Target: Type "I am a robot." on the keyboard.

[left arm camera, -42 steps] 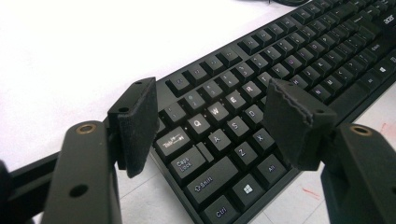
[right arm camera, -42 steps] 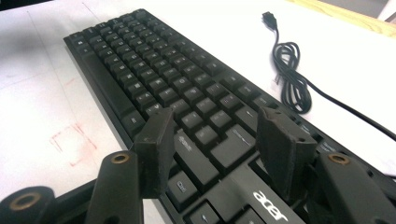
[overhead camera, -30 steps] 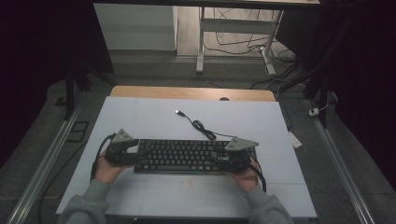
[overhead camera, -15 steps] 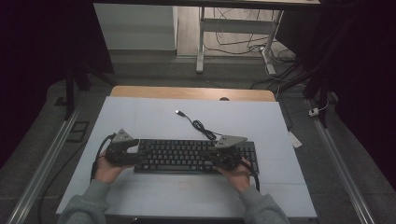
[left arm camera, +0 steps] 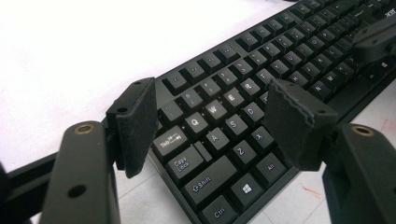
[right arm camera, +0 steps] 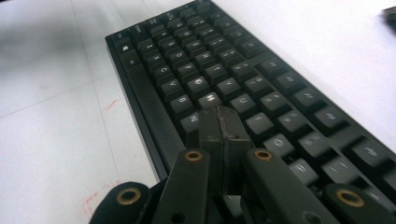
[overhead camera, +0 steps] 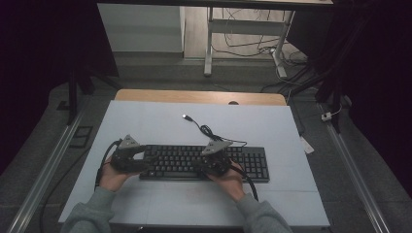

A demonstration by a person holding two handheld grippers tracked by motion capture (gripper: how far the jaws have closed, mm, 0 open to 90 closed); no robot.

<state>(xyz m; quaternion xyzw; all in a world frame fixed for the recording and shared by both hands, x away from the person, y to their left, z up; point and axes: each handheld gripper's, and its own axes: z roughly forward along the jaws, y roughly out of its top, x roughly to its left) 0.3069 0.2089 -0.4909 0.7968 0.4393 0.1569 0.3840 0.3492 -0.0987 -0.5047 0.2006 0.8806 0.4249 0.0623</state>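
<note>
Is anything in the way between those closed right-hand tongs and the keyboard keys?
Nothing visible. The right tongs are pressed shut with nothing between them, right above the keyboard near its middle keys. The left tongs stand open over its left end.

This looks like a lab or recording workspace rather than a home. A pale tabletop (overhead camera: 272, 126) with a wooden far edge stands on a grey floor, flanked by metal rails (overhead camera: 46, 170) running along both sides. Dark curtains (overhead camera: 43, 43) close off the left and right. Beyond the tabletop stand the white metal legs of another desk (overhead camera: 209, 43), with loose cables (overhead camera: 252, 41) tangled on the floor beneath it.
</note>
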